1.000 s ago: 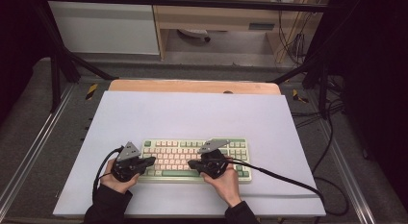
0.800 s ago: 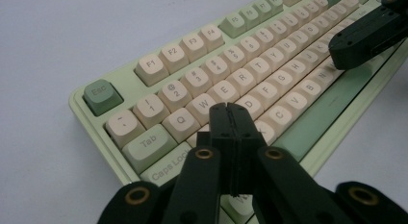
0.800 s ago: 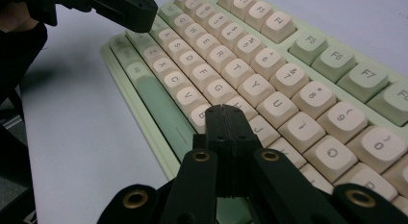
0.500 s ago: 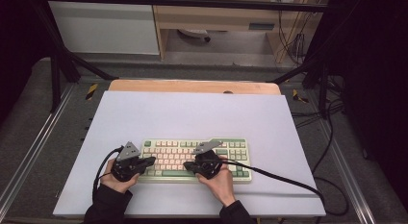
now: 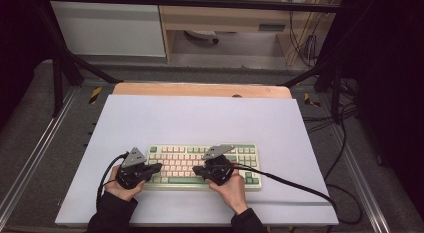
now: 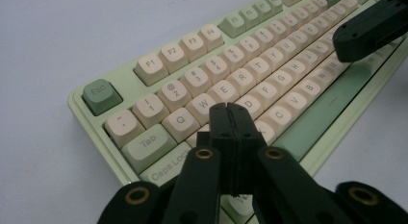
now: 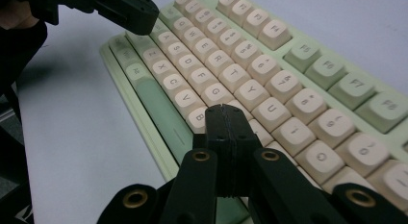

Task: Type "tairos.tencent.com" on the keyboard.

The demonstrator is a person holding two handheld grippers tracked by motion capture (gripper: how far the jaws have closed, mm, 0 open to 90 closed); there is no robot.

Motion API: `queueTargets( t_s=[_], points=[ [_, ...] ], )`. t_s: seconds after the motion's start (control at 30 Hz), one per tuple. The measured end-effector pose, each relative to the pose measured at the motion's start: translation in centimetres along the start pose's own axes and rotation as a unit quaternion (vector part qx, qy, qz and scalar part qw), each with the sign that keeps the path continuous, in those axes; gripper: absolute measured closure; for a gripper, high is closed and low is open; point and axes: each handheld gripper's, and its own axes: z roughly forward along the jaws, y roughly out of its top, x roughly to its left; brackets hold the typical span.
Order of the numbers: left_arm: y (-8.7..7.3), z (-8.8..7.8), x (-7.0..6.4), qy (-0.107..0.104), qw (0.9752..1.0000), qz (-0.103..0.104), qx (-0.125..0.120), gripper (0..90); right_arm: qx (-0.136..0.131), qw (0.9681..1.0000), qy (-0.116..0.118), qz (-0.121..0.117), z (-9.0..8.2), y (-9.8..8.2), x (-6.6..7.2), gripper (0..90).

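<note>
With the keyboard [image 5: 202, 165] at 6 o'clock on the table [image 5: 200, 118], the left tool [image 6: 230, 119] and right tool [image 7: 226, 119], both fully closed and empty, hover over keys; broad tips could depress two adjacent keys.

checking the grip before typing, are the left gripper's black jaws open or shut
Shut. In its own view the left gripper has both black jaws pressed flat together, nothing between them, tips poised over the pale green and cream keyboard.
</note>
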Motion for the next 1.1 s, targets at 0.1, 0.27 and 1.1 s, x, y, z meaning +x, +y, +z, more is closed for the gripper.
queueTargets(
  t_s=[0.1, 0.27, 1.1],
  points=[
    [0.0, 0.0, 0.0, 0.000, 1.0000, 0.000, -0.001, 89.7, -0.003, 1.0000, -0.005, -0.002, -0.9, 0.2, -0.3, 90.0],
    [0.1, 0.0, -0.2, -0.001, 1.0000, 0.002, 0.000, 89.7, -0.008, 0.9999, -0.012, 0.010, -2.1, -0.2, -1.1, 90.0],
    [1.4, 1.1, -1.4, -0.008, 0.9998, 0.017, 0.004, 89.7, -0.009, 0.9990, -0.027, 0.036, -5.3, -3.8, -3.3, 90.0]
  ],
)
